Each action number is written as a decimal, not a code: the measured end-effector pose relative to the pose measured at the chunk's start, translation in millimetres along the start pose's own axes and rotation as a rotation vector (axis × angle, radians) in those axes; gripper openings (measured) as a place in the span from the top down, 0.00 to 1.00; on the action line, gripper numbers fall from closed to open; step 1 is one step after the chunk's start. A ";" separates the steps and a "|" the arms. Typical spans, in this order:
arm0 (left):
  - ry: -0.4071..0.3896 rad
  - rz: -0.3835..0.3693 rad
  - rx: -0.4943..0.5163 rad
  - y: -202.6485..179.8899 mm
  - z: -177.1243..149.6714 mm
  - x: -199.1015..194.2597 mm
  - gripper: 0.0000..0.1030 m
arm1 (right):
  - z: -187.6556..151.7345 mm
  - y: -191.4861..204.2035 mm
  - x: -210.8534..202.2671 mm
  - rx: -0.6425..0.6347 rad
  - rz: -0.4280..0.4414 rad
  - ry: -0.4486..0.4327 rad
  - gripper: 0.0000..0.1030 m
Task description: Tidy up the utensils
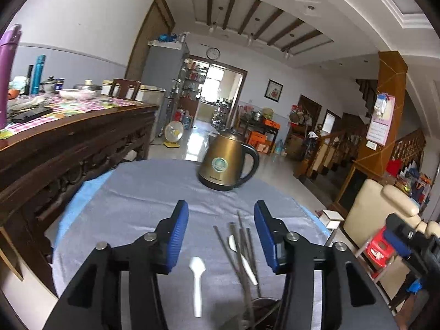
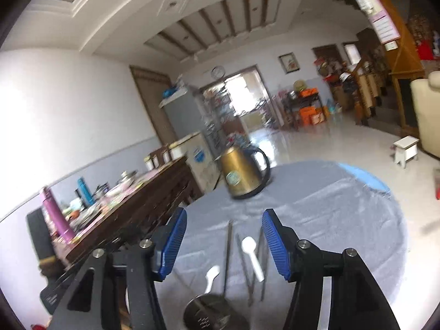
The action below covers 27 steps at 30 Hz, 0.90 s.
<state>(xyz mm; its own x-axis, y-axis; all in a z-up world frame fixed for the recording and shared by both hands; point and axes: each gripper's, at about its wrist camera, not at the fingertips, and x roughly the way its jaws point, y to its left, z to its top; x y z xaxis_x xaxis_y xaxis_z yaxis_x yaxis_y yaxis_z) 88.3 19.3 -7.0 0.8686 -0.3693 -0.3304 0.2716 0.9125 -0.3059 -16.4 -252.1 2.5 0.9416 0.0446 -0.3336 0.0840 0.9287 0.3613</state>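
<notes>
On a round table with a grey cloth (image 1: 143, 192) lie two white plastic spoons and several metal chopsticks. In the left wrist view one spoon (image 1: 197, 283) lies between my fingers, the other spoon (image 1: 242, 258) lies among the chopsticks (image 1: 239, 247). My left gripper (image 1: 221, 210) is open and empty above them. In the right wrist view the spoons (image 2: 251, 257) (image 2: 211, 277), the chopsticks (image 2: 227, 250) and a round metal utensil holder (image 2: 211, 313) show below my open, empty right gripper (image 2: 224, 217). The right gripper also shows at the right edge of the left wrist view (image 1: 407, 236).
A gold electric kettle (image 1: 224, 162) stands at the table's far side. A dark wooden sideboard (image 1: 68, 143) with bottles and dishes runs along the left. A cream armchair (image 1: 379, 209), a red stool (image 1: 381, 250) and a small white stool (image 2: 405, 151) stand to the right.
</notes>
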 end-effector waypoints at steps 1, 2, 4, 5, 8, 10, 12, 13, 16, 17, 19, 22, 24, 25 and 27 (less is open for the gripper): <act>0.000 0.008 -0.010 7.3 0.1 -2.1 0.47 | 1.9 -4.8 0.0 0.010 -0.016 -0.009 0.41; 0.002 0.019 -0.018 14.0 -0.3 -2.9 0.47 | 3.6 -10.7 1.3 0.026 -0.027 -0.011 0.41; 0.013 0.042 -0.032 26.9 -2.2 -0.6 0.46 | 8.0 -20.4 10.3 0.058 -0.044 0.006 0.42; 0.022 0.051 -0.036 32.7 -3.0 2.1 0.46 | 8.5 -26.4 15.6 0.075 -0.054 0.017 0.43; 0.086 0.084 -0.053 50.4 -12.5 15.3 0.46 | 6.0 -44.9 34.9 0.110 -0.077 0.075 0.44; 0.167 0.091 -0.062 61.8 -22.4 33.9 0.46 | 1.7 -55.1 50.4 0.119 -0.062 0.135 0.44; 0.253 0.097 -0.068 70.1 -34.6 52.7 0.46 | -6.3 -64.7 74.1 0.117 -0.043 0.210 0.44; 0.294 0.101 -0.070 73.4 -41.1 62.9 0.46 | -10.1 -68.4 84.4 0.114 -0.040 0.242 0.46; 0.376 0.103 -0.053 77.2 -57.9 87.1 0.46 | -24.4 -88.4 128.5 0.131 0.010 0.373 0.51; 0.399 0.103 -0.042 77.8 -62.4 95.5 0.46 | -28.8 -92.3 141.1 0.129 0.016 0.404 0.53; 0.431 0.097 -0.018 80.8 -66.8 111.4 0.46 | -38.4 -100.9 170.8 0.116 0.025 0.470 0.60; 0.470 0.080 0.024 78.3 -74.1 135.0 0.46 | -49.1 -110.0 214.9 0.117 0.072 0.560 0.62; 0.501 0.059 0.041 76.9 -78.9 150.9 0.46 | -54.3 -110.5 240.6 0.111 0.098 0.595 0.62; 0.509 0.049 0.047 74.9 -77.7 157.4 0.46 | -55.7 -107.3 252.3 0.112 0.122 0.610 0.62; 0.526 0.029 0.067 69.3 -78.3 170.5 0.46 | -58.7 -101.0 276.8 0.117 0.163 0.638 0.62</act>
<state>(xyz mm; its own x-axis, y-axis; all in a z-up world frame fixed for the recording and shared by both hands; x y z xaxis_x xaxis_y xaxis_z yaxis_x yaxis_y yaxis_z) 222.7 5.7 -154.5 0.5552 -0.3669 -0.7464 0.2915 0.9264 -0.2385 216.6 -311.9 -177.5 0.5710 0.4235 -0.7033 0.0259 0.8470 0.5310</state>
